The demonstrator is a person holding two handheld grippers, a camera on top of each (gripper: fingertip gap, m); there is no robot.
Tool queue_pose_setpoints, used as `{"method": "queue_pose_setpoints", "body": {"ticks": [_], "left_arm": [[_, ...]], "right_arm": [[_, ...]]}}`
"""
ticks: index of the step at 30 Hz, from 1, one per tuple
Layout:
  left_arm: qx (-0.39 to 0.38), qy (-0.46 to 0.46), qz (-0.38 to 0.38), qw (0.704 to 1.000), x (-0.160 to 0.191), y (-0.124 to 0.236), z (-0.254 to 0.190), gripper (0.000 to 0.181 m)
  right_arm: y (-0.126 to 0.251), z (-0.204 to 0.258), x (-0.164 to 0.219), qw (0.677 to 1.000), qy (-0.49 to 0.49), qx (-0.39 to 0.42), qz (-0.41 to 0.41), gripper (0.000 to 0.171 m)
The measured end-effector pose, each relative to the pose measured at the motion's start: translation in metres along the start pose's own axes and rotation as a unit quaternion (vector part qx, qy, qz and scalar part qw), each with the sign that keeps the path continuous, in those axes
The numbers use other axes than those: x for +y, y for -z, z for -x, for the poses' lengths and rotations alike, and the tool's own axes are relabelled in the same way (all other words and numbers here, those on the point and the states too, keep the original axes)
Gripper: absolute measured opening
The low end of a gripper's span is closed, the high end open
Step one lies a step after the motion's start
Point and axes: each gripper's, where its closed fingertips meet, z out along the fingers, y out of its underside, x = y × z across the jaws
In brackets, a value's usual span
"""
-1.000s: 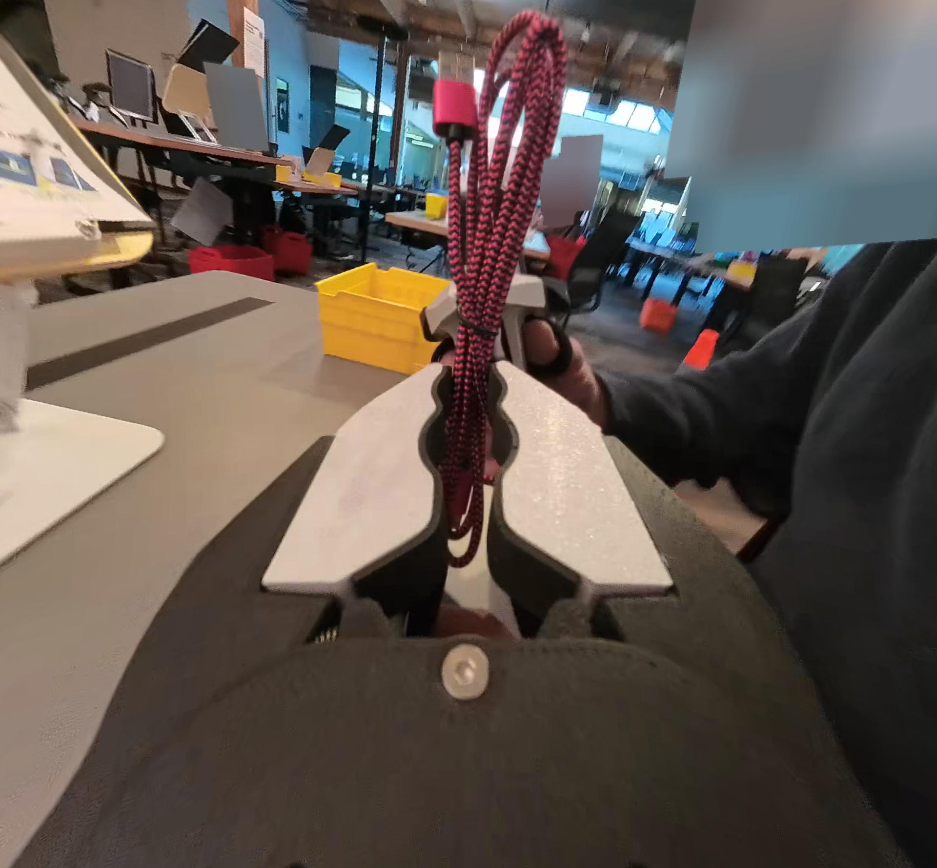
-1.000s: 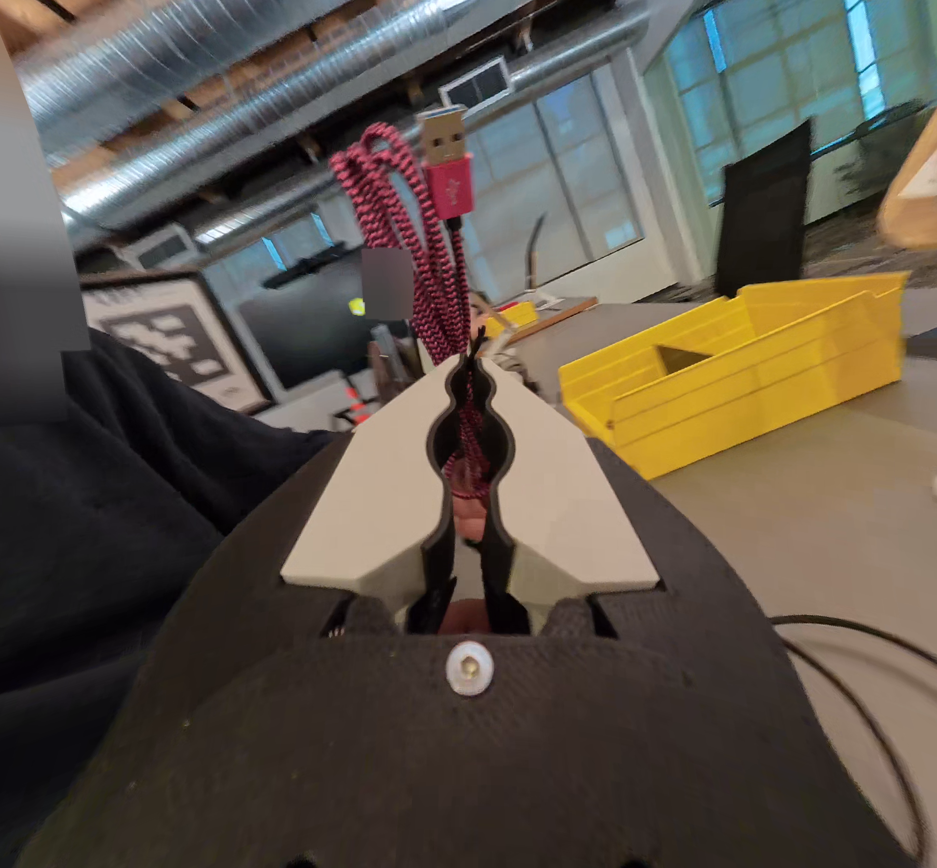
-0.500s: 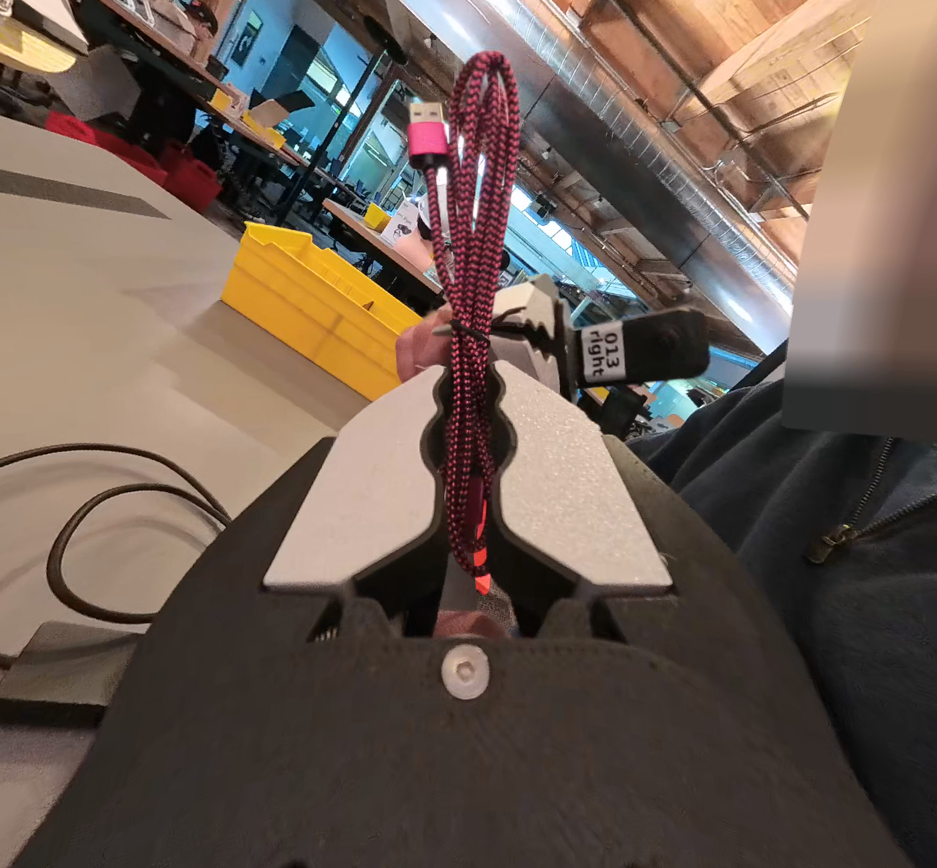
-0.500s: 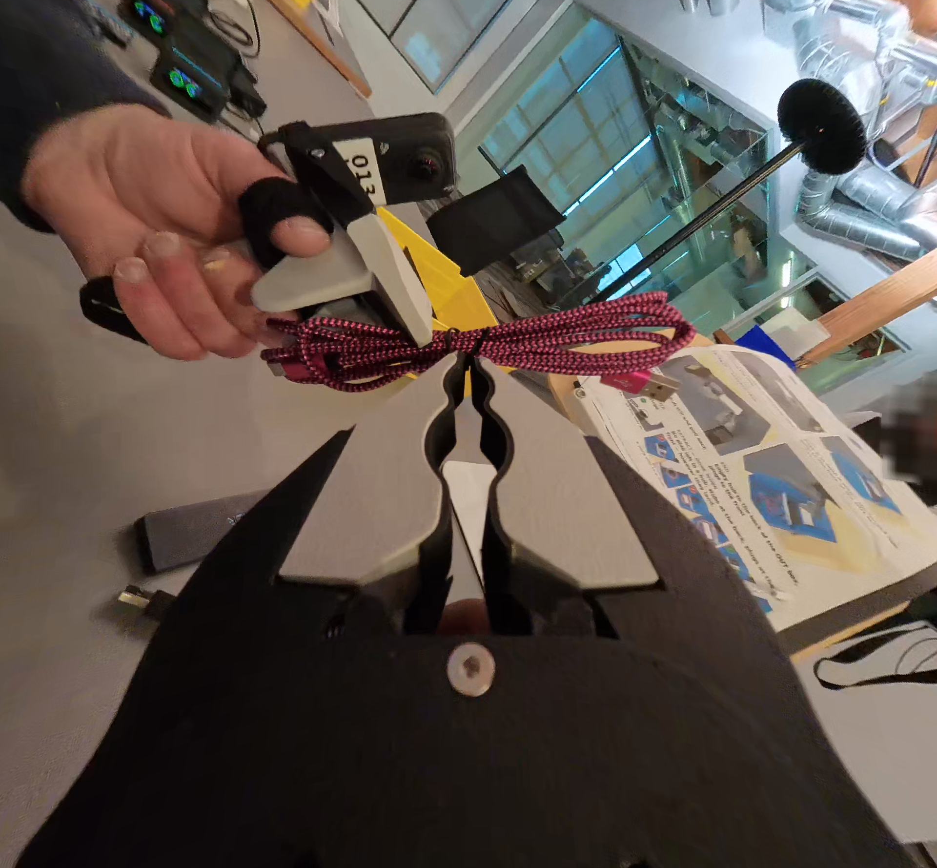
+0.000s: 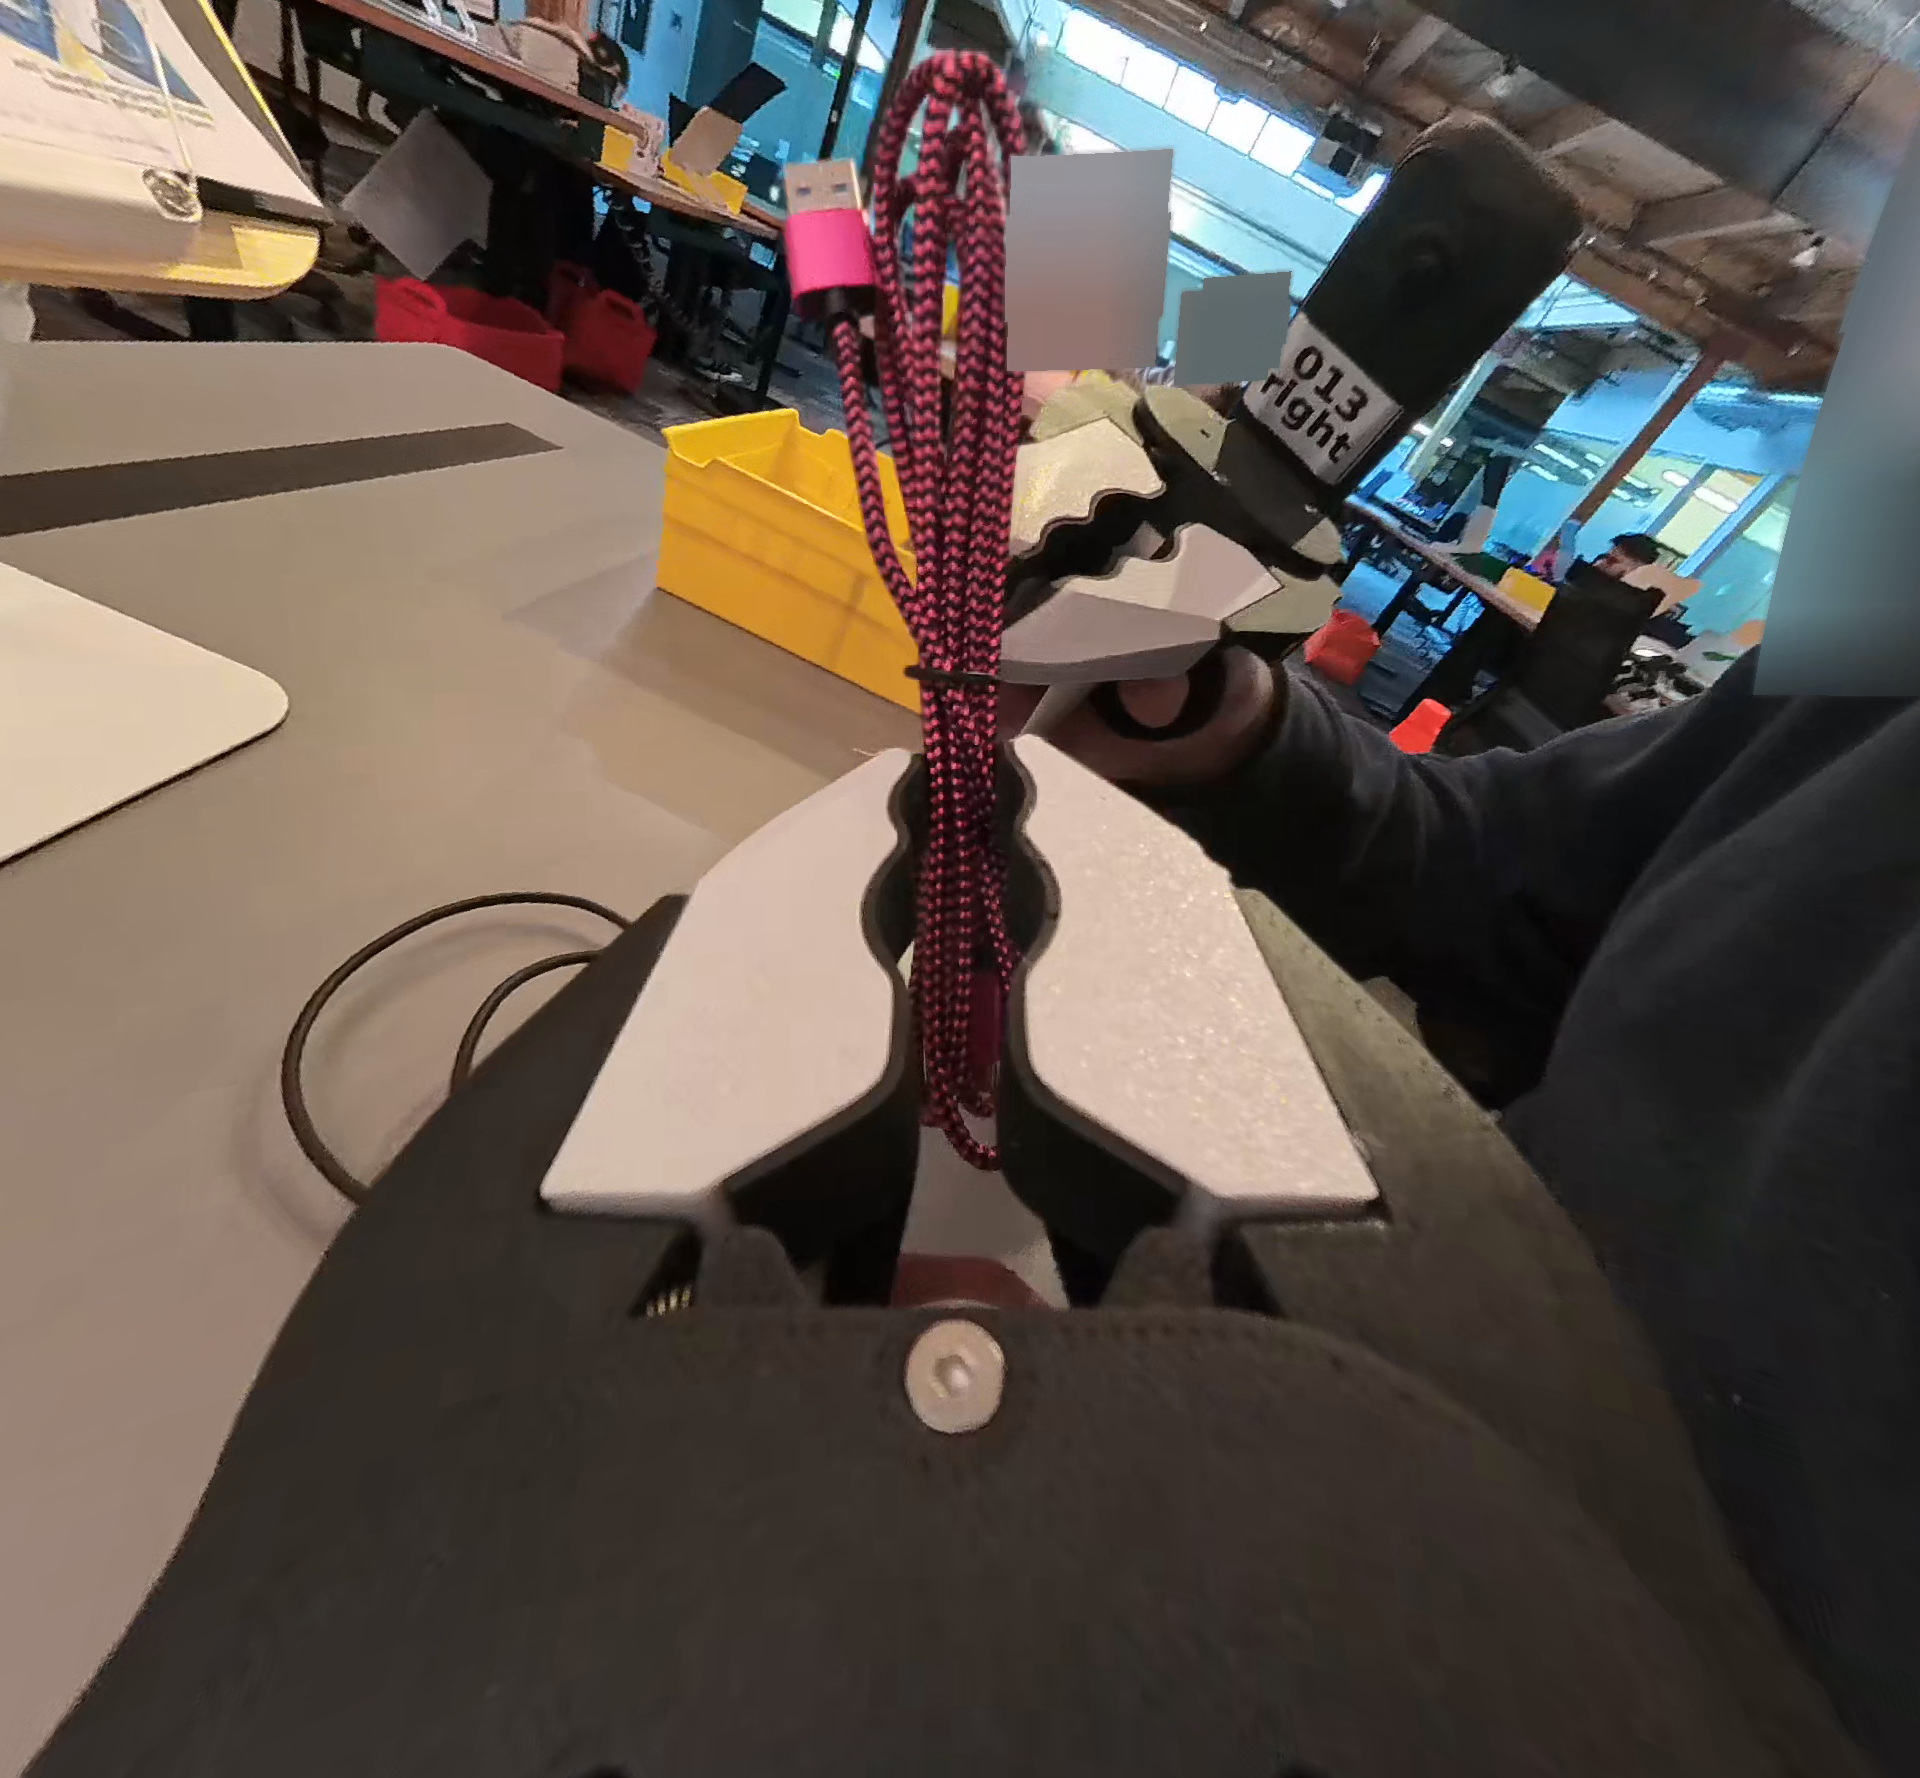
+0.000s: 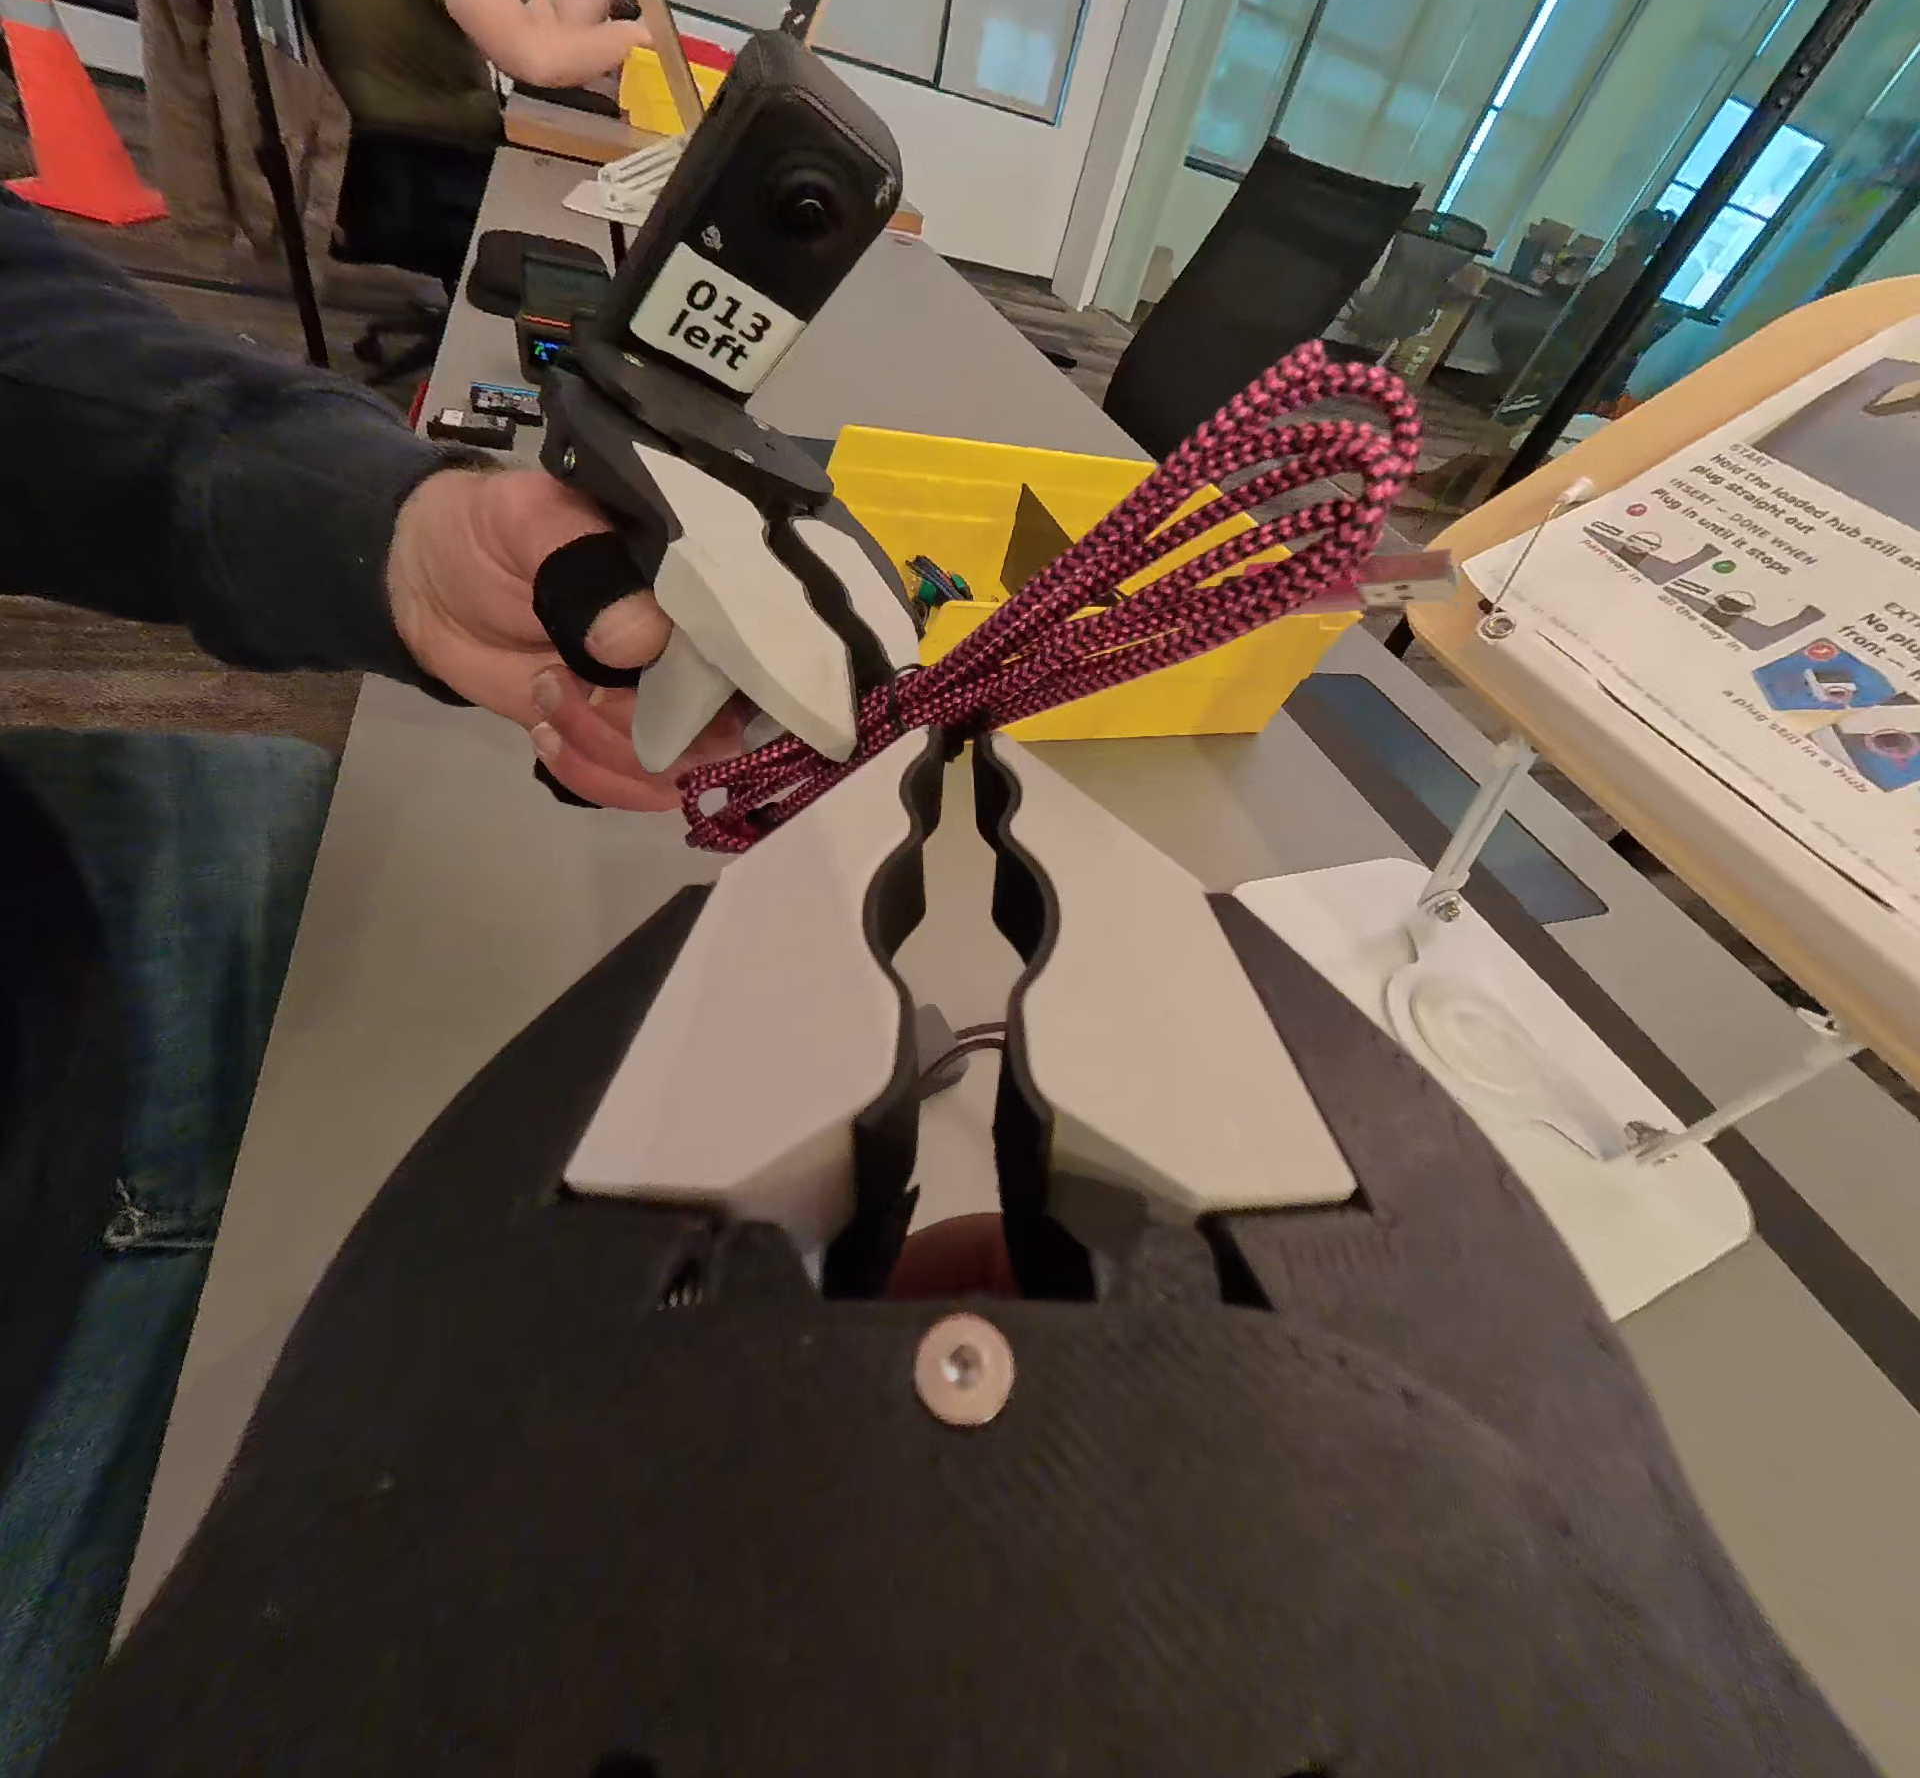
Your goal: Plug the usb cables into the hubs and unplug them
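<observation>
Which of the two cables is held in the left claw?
The pink-and-black braided cable bundle, clamped upright in the left claw; the thin black cable lies looped on the grey table.

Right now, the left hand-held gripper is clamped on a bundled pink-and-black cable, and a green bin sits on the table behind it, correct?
Nearly. The bin is yellow, not green, as the left wrist view shows. The rest holds: the left hand-held gripper is clamped on the bundled pink-and-black cable, and the bin sits on the table behind it.
</observation>
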Motion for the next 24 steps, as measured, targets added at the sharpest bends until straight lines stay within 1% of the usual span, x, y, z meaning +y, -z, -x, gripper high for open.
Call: {"method": "queue_pose_setpoints", "body": {"ticks": [3, 6, 10, 13, 16, 18, 19, 22, 24], "left_arm": [[-0.007, -0.018, 0.005, 1.0, 0.0, 0.001, 0.0, 0.011], [-0.018, -0.041, 0.007, 0.999, -0.001, 0.001, 0.001, 0.012], [-0.017, -0.047, -0.016, 0.999, -0.009, 0.002, -0.003, 0.011], [-0.001, 0.0, -0.058, 0.998, -0.018, 0.004, -0.006, 0.011], [0.011, 0.043, -0.095, 0.994, -0.025, 0.003, -0.009, 0.011], [0.02, 0.066, -0.112, 0.991, -0.028, 0.003, -0.011, 0.011], [0.016, 0.074, -0.116, 0.99, -0.029, 0.002, -0.011, 0.011], [0.02, 0.099, -0.134, 0.986, -0.03, 0.003, -0.011, 0.01], [0.024, 0.096, -0.136, 0.986, -0.031, 0.004, -0.012, 0.01]], "right_arm": [[-0.001, 0.001, -0.002, 0.999, -0.043, -0.013, -0.008, 0.004], [0.0, 0.0, -0.003, 0.996, -0.084, -0.026, -0.013, 0.0], [0.004, 0.0, -0.012, 0.982, -0.167, -0.066, -0.059, 0.0], [0.006, -0.002, -0.019, 0.961, -0.236, -0.085, -0.114, 0.0], [0.005, -0.001, -0.02, 0.921, -0.326, -0.094, -0.189, 0.0], [0.004, 0.004, -0.02, 0.9, -0.355, -0.093, -0.236, 0.0], [0.002, 0.006, -0.017, 0.9, -0.354, -0.085, -0.241, 0.0], [-0.002, 0.01, -0.016, 0.926, -0.298, -0.046, -0.225, 0.0], [-0.001, 0.008, -0.019, 0.938, -0.271, -0.031, -0.216, 0.0]]}}
